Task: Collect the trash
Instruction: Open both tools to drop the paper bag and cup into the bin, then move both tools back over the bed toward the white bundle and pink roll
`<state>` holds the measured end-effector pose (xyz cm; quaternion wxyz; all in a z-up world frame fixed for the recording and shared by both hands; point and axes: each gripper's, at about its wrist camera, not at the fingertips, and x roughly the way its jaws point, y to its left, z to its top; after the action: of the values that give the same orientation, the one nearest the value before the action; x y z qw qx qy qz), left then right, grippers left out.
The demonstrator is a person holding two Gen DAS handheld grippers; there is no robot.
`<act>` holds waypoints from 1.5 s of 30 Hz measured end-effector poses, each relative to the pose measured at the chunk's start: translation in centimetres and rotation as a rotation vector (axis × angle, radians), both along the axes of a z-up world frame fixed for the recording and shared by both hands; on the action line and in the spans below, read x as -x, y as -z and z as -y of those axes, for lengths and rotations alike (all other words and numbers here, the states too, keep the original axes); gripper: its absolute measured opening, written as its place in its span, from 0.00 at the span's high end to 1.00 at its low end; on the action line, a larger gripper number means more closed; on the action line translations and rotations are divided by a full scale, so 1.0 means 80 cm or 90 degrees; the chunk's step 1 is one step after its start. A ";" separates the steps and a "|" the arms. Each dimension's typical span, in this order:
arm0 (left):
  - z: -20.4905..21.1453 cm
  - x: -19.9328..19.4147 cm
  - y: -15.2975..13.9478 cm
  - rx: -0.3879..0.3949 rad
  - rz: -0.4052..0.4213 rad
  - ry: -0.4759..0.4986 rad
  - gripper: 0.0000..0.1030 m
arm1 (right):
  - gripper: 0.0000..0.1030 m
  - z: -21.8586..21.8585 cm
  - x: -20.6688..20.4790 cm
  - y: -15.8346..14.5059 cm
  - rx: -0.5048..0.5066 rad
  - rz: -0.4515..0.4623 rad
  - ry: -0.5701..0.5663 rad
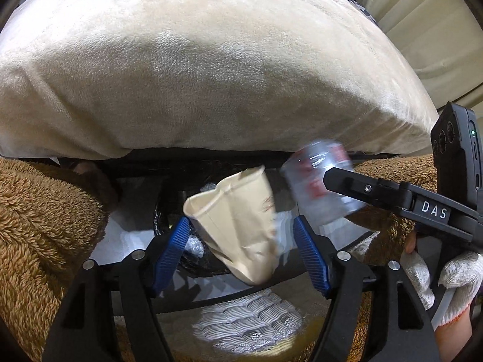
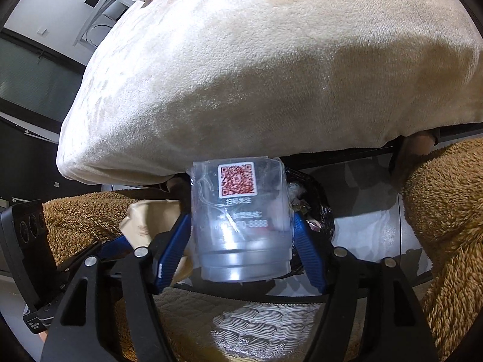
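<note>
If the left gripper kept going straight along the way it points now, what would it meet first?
Most likely the crumpled beige paper cup between the left gripper fingers, which looks loose there. Beyond it lies the black-lined trash bin opening below, though depth is hard to judge.

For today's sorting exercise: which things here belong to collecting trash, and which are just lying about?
Belonging to the job:
- crumpled beige paper cup, between the left gripper's pads
- clear plastic cup with a red QR label, between the right gripper's pads
- black-lined bin below

Lying about:
- cream plush cover
- brown fuzzy fabric
</note>
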<state>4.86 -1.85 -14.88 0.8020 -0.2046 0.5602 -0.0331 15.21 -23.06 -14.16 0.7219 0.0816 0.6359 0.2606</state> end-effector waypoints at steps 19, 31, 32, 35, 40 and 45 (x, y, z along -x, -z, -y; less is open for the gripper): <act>0.001 0.008 -0.019 0.002 0.049 -0.023 0.29 | 0.27 -0.003 0.000 -0.014 -0.016 0.032 -0.005; -0.016 0.022 -0.067 0.019 0.163 -0.038 0.29 | 0.27 0.010 0.019 -0.082 -0.062 0.207 -0.022; -0.018 0.022 -0.072 0.020 0.174 -0.039 0.29 | 0.27 0.011 0.021 -0.090 -0.067 0.228 -0.024; -0.023 0.019 -0.089 0.016 0.208 -0.035 0.29 | 0.27 0.010 0.017 -0.107 -0.070 0.279 -0.036; -0.034 0.006 -0.121 0.000 0.263 -0.020 0.29 | 0.27 0.002 0.000 -0.137 -0.063 0.347 -0.049; -0.056 -0.017 -0.142 -0.004 0.291 -0.030 0.29 | 0.27 -0.015 -0.032 -0.155 -0.080 0.360 -0.082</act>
<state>6.24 2.63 -3.52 0.9092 -0.2022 0.3594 -0.0583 17.77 -21.86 -1.77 0.8461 0.0095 0.3958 0.3569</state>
